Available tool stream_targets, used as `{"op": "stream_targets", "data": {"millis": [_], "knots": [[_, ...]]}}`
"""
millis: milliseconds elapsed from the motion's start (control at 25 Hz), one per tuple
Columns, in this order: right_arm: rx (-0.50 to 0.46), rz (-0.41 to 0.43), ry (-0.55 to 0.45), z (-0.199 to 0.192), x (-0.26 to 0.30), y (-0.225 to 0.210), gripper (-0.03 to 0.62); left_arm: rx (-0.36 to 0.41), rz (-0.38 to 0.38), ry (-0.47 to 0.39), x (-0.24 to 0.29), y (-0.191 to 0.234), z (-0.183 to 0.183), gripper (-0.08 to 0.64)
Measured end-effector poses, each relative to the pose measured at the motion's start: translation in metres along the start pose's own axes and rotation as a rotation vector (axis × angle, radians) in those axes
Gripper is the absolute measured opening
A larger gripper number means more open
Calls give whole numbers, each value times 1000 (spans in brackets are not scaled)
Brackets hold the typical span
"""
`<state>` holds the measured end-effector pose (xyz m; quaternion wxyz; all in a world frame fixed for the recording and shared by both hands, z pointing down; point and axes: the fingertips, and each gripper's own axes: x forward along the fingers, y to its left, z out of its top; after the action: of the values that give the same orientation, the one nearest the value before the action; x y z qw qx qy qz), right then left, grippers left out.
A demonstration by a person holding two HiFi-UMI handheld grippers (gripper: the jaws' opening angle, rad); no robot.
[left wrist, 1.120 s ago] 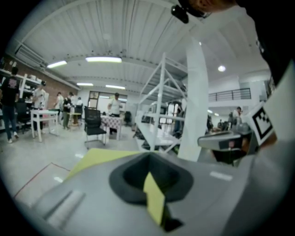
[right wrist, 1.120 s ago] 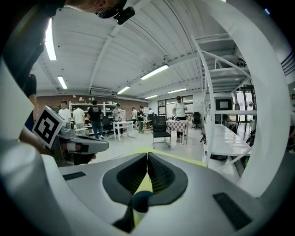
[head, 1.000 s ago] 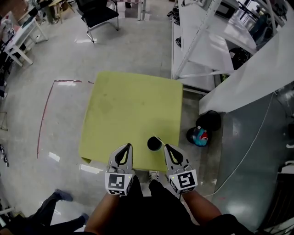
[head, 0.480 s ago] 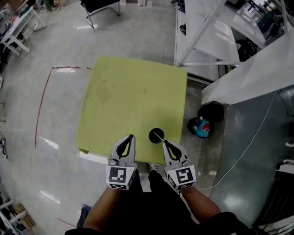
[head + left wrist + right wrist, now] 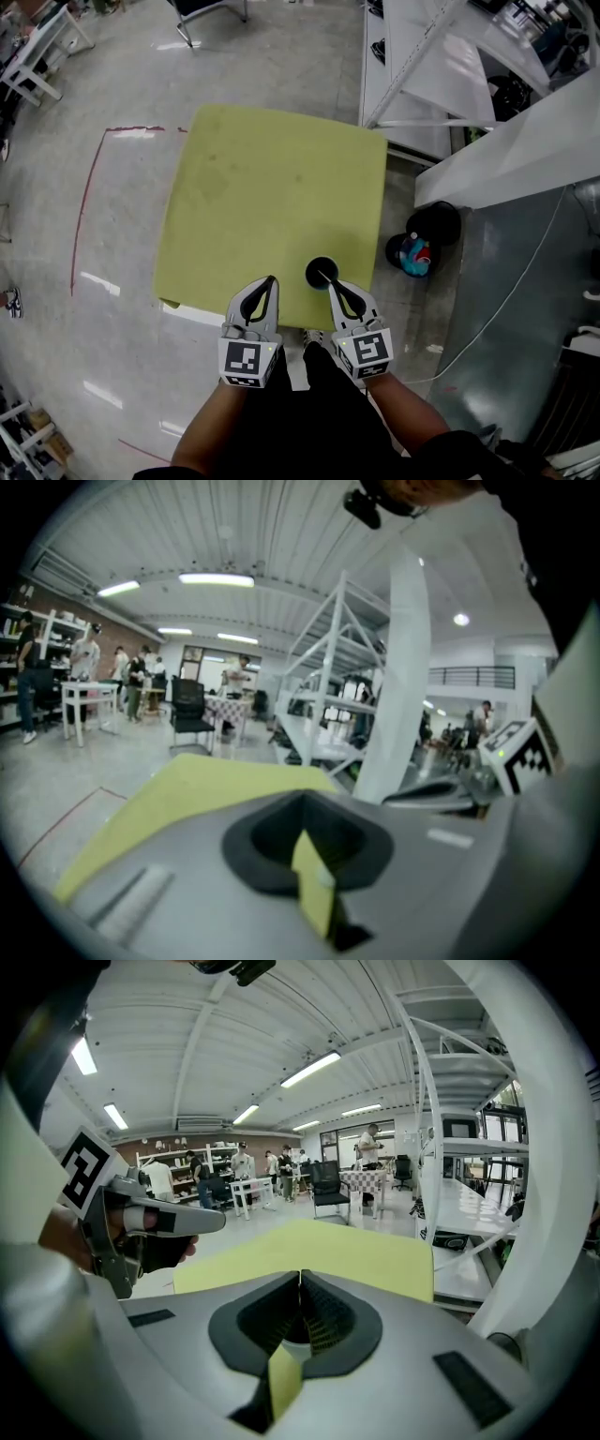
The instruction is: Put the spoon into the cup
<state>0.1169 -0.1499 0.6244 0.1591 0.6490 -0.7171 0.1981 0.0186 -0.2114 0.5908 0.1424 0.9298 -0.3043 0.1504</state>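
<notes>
Though the thin pale spoon (image 5: 325, 277) seems already inside the round black cup (image 5: 317, 271), tipping is the risk.
Closed, empty right tongs (image 5: 329, 284) just beside it could knock it off the yellow-green square surface's (image 5: 272, 187) lower edge; left tongs (image 5: 271, 279) also closed, empty.

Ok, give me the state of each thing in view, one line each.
cup: upright on the table, by its near edge.
spoon: one end in the cup, handle slanting out to the right claw.
left claw: shut, empty.
right claw: shut on the spoon's handle.
</notes>
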Motion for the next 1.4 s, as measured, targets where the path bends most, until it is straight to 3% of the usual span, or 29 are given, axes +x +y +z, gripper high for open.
{"op": "stream_targets", "data": {"millis": [640, 840, 1040, 1280, 1400], "knots": [[-31, -22, 62, -26, 21, 1, 11, 14, -69, 30, -6, -28, -15, 6], [-35, -40, 39, -18, 18, -3, 75, 24, -54, 29, -9, -19, -14, 7], [-38, -51, -5, 3, 13, -7, 75, 32, -35, 5, -9, -12, -1, 7], [-54, -52, -110, 55, 2, -7, 61, 64, -25, -60, -6, -10, 38, 8], [-58, -51, -167, 85, -8, -7, 48, 33, -23, -91, -10, -12, 60, 6]]}}
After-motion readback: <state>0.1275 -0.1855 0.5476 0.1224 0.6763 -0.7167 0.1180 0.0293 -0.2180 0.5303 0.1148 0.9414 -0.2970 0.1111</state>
